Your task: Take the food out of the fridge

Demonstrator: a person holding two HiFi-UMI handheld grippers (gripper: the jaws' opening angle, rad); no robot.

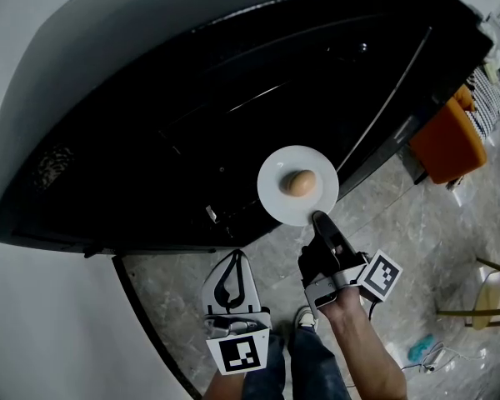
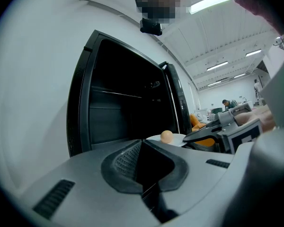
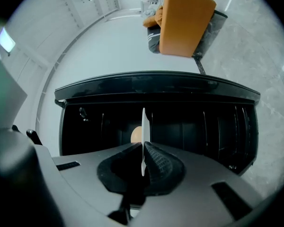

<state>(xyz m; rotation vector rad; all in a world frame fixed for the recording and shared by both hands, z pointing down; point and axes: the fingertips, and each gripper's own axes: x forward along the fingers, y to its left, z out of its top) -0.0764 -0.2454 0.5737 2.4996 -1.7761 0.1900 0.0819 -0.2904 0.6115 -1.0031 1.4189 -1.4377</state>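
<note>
Head view: marble floor (image 1: 400, 223) by fridge (image 1: 192, 123)

The fridge (image 1: 192, 98) fills the view ahead, its door swung out to the right. Just in front of its dark cavity sits the plate (image 1: 275, 173), level, with its near rim clamped between the jaws of the right gripper (image 1: 318, 220). An egg (image 1: 300, 182) rests on the plate, near the middle. The left gripper (image 1: 232, 261) is off to the left and nearer the person, apart from the plate, jaws together on nothing. A chair (image 1: 446, 144) stands on the floor (image 1: 417, 248), right of the fridge door.
</note>
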